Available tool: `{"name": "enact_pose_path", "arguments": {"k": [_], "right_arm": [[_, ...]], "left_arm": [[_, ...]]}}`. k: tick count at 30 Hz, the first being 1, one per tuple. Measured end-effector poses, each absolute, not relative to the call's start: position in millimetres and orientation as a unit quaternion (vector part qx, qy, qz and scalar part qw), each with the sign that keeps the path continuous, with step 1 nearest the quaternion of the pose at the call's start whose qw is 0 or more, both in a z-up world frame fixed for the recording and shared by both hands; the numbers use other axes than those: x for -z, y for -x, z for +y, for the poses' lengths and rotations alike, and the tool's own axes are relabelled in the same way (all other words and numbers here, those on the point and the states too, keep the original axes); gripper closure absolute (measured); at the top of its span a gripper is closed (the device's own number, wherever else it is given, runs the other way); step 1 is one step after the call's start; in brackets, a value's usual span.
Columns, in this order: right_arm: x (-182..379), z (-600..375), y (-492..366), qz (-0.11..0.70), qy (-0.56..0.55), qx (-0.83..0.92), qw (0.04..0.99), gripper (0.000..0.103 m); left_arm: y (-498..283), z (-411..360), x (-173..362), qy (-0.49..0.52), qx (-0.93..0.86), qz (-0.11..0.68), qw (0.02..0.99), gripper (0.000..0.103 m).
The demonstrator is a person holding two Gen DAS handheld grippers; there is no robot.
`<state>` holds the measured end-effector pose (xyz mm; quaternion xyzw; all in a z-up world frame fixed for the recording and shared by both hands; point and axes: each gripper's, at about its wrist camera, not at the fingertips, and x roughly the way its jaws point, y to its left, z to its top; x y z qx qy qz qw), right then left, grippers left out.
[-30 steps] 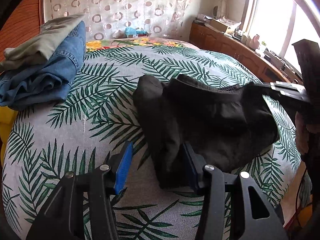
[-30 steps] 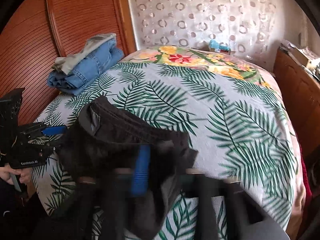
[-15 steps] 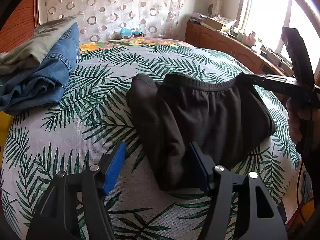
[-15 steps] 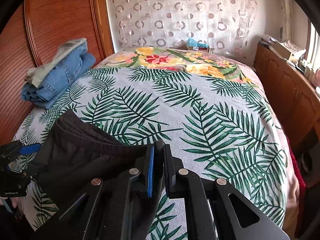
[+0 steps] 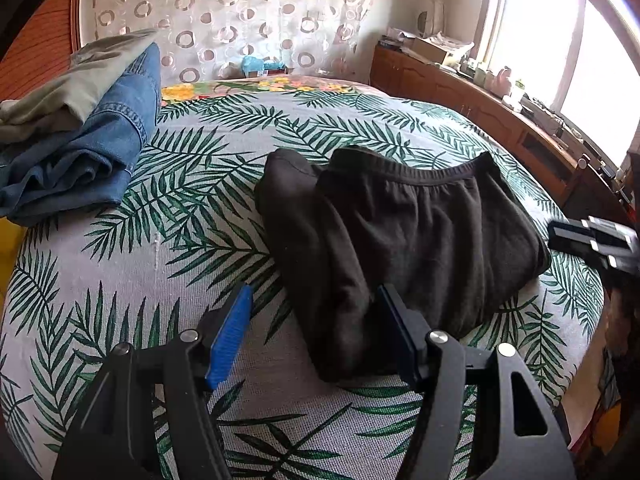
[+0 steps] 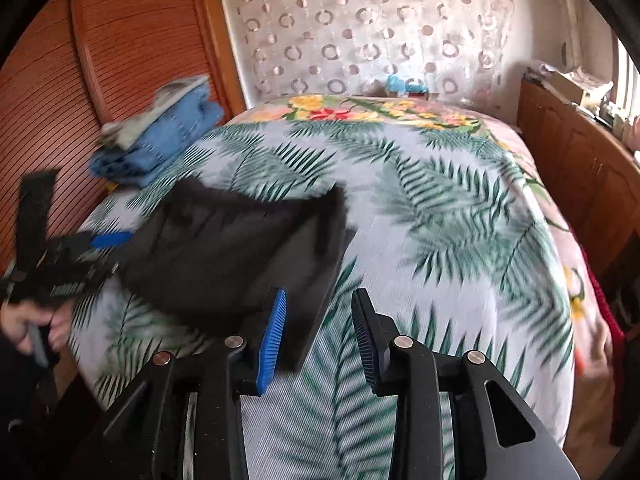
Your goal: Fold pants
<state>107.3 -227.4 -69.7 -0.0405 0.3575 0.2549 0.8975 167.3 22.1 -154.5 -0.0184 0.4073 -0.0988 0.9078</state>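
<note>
The black pants (image 5: 400, 236) lie folded in a compact bundle on the palm-leaf bedspread (image 5: 192, 208), waistband toward the far side. My left gripper (image 5: 312, 316) is open, its jaws either side of the bundle's near corner, holding nothing. My right gripper (image 6: 320, 320) is open and empty, just off the pants' (image 6: 240, 256) right edge; this view is motion-blurred. The right gripper also shows at the right edge of the left wrist view (image 5: 592, 240). The left gripper shows at the left of the right wrist view (image 6: 80, 256).
A stack of folded blue jeans (image 5: 88, 148) with a grey-green garment (image 5: 72, 84) on top sits at the bed's far left, by the wooden headboard (image 6: 80, 80). A wooden cabinet (image 5: 480, 108) with clutter runs along the right under the window.
My right gripper let go of the pants' waistband, opened and drew back to the right. The pants dropped flat onto the bed. My left gripper stayed open.
</note>
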Motion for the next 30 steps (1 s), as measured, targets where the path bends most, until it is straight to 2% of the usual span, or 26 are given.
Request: {"name": "enact_pose_path", "arguments": {"k": [9, 10, 11, 14, 27, 30], "right_arm": [[85, -224, -102, 0.373, 0.063, -0.265, 0.887, 0.068], [85, -223, -103, 0.371, 0.065, -0.269, 0.886, 0.072], [85, -224, -104, 0.367, 0.066, -0.273, 0.887, 0.084], [84, -230, -105, 0.363, 0.063, -0.278, 0.887, 0.099], [74, -244, -92, 0.357, 0.040, -0.255, 0.898, 0.101], [68, -248, -89, 0.345, 0.034, -0.253, 0.903, 0.095]], "left_arm": [[-167, 21, 155, 0.015, 0.097, 0.407, 0.908, 0.038], [-167, 21, 155, 0.015, 0.097, 0.407, 0.908, 0.038], [-167, 21, 155, 0.015, 0.097, 0.407, 0.908, 0.038], [-167, 22, 155, 0.016, 0.098, 0.407, 0.908, 0.038], [-163, 25, 151, 0.023, 0.094, 0.405, 0.909, 0.038], [-158, 26, 147, 0.017, 0.093, 0.395, 0.914, 0.038]]}}
